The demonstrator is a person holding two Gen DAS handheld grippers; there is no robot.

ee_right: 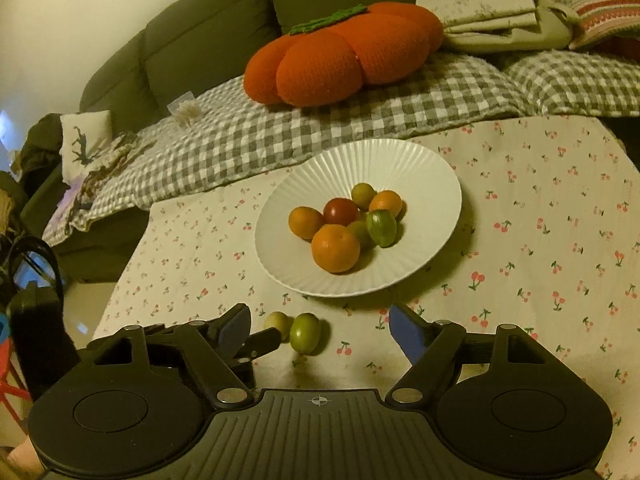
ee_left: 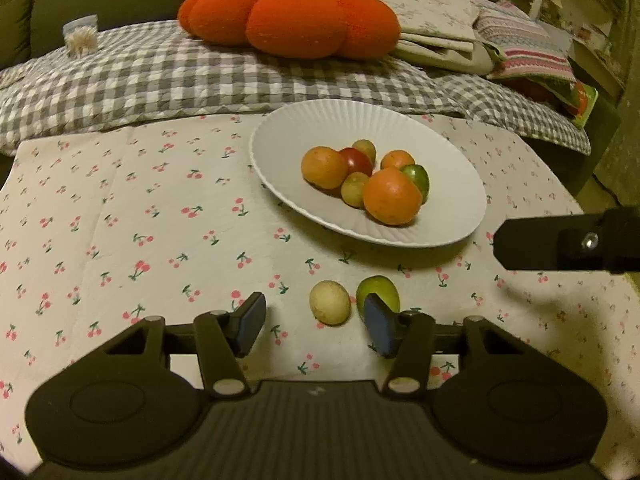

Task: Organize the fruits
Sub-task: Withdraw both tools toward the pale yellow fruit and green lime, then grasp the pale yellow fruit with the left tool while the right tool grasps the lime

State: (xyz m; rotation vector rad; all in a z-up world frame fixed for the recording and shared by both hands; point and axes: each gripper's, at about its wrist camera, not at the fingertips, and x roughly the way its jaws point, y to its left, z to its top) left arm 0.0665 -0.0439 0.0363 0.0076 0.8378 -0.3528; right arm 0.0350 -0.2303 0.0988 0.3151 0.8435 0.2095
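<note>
Tongs agape; pale fruit between, untouched.

Each hand-held gripper: black ribbed body, round side discs, silver pivot pins, blue fingertip pads.

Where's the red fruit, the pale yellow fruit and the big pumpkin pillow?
red fruit (ee_right: 340,211), right wrist view, on its top.
pale yellow fruit (ee_left: 330,302), left wrist view, on its middle.
pumpkin pillow (ee_left: 296,20), left wrist view, on its front middle lobe.
</note>
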